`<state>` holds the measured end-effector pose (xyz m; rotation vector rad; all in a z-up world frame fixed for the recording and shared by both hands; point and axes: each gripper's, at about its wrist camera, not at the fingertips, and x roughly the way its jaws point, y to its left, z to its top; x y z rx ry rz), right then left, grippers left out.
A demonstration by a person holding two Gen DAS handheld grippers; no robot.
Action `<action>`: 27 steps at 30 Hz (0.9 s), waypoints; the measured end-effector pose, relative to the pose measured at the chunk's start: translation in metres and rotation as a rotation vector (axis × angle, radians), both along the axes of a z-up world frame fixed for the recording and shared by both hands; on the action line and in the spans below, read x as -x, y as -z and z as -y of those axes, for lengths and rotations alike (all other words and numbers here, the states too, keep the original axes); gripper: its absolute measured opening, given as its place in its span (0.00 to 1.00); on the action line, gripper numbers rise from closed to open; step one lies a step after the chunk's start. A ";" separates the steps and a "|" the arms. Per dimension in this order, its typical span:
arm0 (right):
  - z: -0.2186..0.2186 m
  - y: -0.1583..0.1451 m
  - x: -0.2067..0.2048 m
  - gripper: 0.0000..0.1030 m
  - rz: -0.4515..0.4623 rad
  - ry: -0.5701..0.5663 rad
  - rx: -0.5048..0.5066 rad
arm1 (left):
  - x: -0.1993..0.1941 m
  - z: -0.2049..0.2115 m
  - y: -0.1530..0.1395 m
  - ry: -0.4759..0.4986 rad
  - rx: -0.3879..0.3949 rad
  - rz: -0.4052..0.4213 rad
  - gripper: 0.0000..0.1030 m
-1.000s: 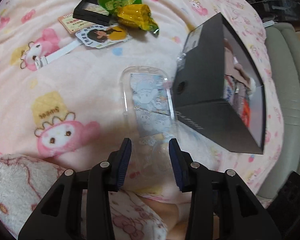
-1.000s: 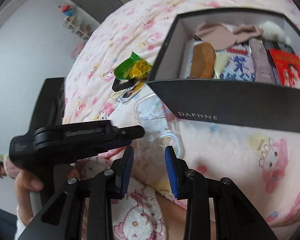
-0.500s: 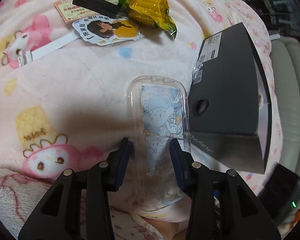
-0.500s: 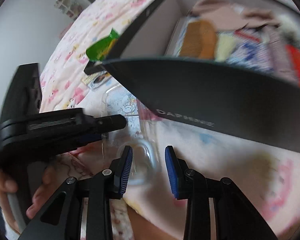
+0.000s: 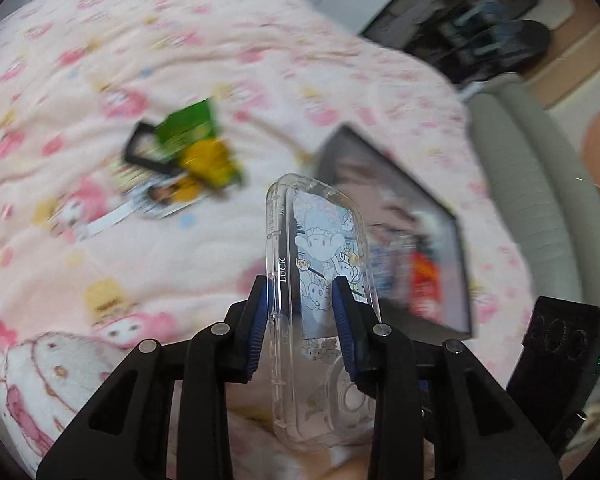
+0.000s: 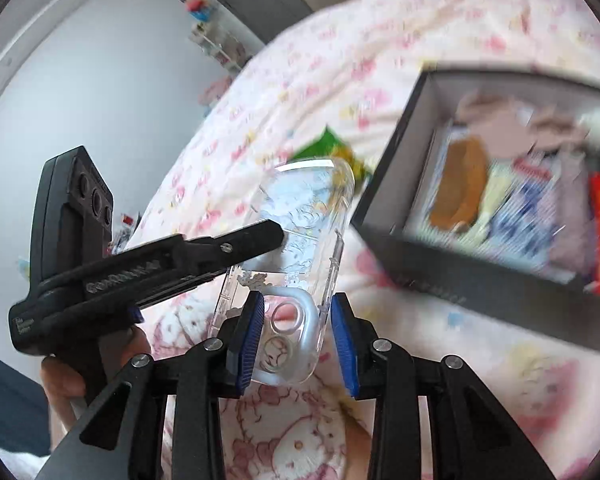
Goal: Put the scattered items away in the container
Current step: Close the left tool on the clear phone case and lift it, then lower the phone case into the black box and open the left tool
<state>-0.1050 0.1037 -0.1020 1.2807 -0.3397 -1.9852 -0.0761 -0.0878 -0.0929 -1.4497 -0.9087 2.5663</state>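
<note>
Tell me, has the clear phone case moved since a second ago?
Yes. The clear plastic phone case is off the pink blanket now, held on edge in the left hand-held gripper.

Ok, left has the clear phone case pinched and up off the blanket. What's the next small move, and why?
Probably carry the phone case rightward until it is over the open black box, then release. The left gripper is shut on the case's edge, and the case stands on edge above the blanket. The box, already holding items, sits just to its right. The right gripper is open with nothing gripped.
</note>
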 end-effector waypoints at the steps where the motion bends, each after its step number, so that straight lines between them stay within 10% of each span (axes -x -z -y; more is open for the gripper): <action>1: -0.007 -0.009 -0.001 0.29 -0.025 0.002 0.005 | 0.005 -0.008 -0.009 0.017 -0.004 -0.026 0.31; 8: -0.082 -0.038 0.027 0.29 -0.105 0.096 -0.056 | 0.078 -0.086 -0.018 0.220 -0.070 -0.091 0.31; 15: -0.180 0.008 0.063 0.28 -0.005 0.319 -0.060 | 0.149 -0.176 0.038 0.381 -0.139 0.026 0.30; 21: -0.204 0.037 0.072 0.26 0.099 0.443 -0.143 | 0.161 -0.206 0.074 0.404 -0.125 0.128 0.34; 27: -0.204 0.021 0.068 0.27 -0.014 0.476 -0.187 | 0.162 -0.202 0.071 0.392 -0.066 0.148 0.29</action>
